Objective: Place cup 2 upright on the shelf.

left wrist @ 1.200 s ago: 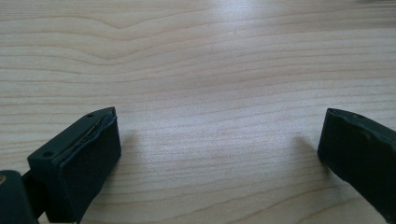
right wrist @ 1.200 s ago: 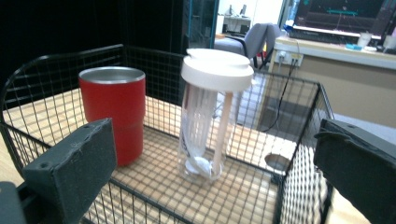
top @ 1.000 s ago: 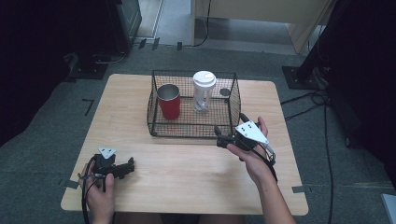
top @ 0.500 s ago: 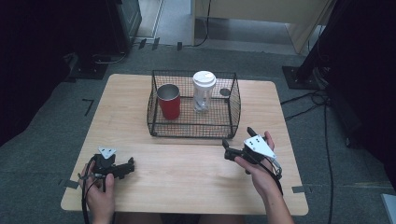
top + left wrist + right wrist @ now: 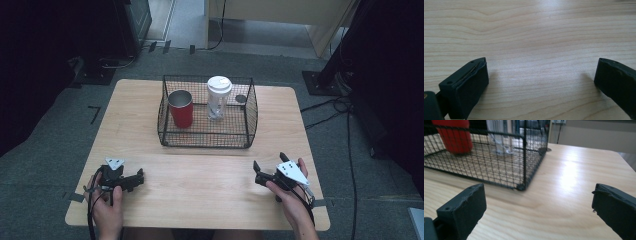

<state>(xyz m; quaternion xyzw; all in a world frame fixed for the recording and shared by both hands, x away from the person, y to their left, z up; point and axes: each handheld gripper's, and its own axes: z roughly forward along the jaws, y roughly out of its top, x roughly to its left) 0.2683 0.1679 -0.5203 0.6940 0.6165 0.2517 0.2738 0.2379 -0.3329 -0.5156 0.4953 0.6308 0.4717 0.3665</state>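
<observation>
On the far middle of the wooden table (image 5: 140, 115) sits a black wire basket (image 5: 207, 140). Inside the basket, on its left side, stands a red cup (image 5: 181, 109) with a shiny rim. Just to the right of the cup stands a clear bottle (image 5: 218, 98) with a white lid. Both are standing up straight and do not touch each other. A small round grey thing (image 5: 241, 99) shows by the far right corner of the basket; what it is cannot be told.

Nearer to the person, at the right front of the table, is the right gripper (image 5: 270, 167), held in the right hand (image 5: 292, 200). Its two black jaws are spread wide apart and hold nothing. In the right gripper view, the jaws point at the near corner of the basket (image 5: 499, 165), with the red cup (image 5: 455, 135) blurry behind the wire.

At the left front of the table, well apart from the basket, is the left gripper (image 5: 137, 178), held in the left hand (image 5: 106, 210) low on the wood. In the left gripper view, its jaws are also wide apart, with bare table (image 5: 536, 37) between them.

Around the table is grey floor (image 5: 45, 150) with black cables (image 5: 345, 125) lying on it.
</observation>
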